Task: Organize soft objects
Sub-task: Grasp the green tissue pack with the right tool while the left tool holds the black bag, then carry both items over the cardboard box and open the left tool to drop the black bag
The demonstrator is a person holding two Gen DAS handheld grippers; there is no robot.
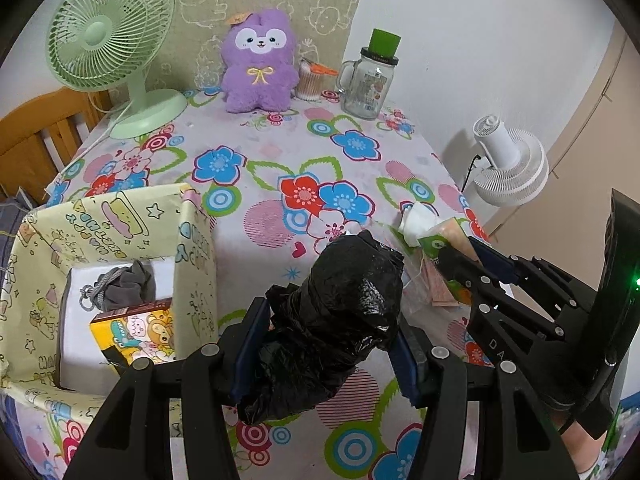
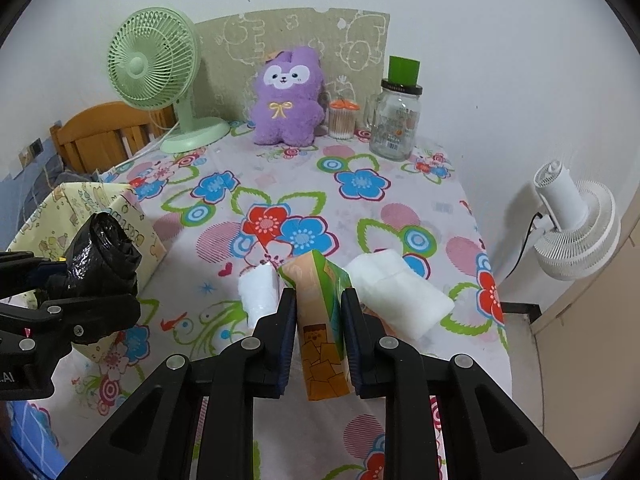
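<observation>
My left gripper (image 1: 324,332) is shut on a roll of black plastic bags (image 1: 340,320), held above the floral tablecloth just right of the yellow patterned storage box (image 1: 192,248). The roll also shows in the right wrist view (image 2: 102,256). My right gripper (image 2: 318,316) is shut on an orange-and-green tissue pack (image 2: 320,320), with white tissues (image 2: 400,296) sticking out on both sides. In the left wrist view the right gripper (image 1: 460,260) holds that pack (image 1: 444,240) at the table's right edge.
The box holds a grey pouch (image 1: 120,284) and a yellow cartoon packet (image 1: 136,332). At the back stand a green fan (image 1: 112,40), a purple plush (image 1: 260,64), a cotton-swab jar (image 1: 310,82) and a glass mug jar (image 1: 368,80). A white fan (image 1: 508,164) stands beyond the right edge.
</observation>
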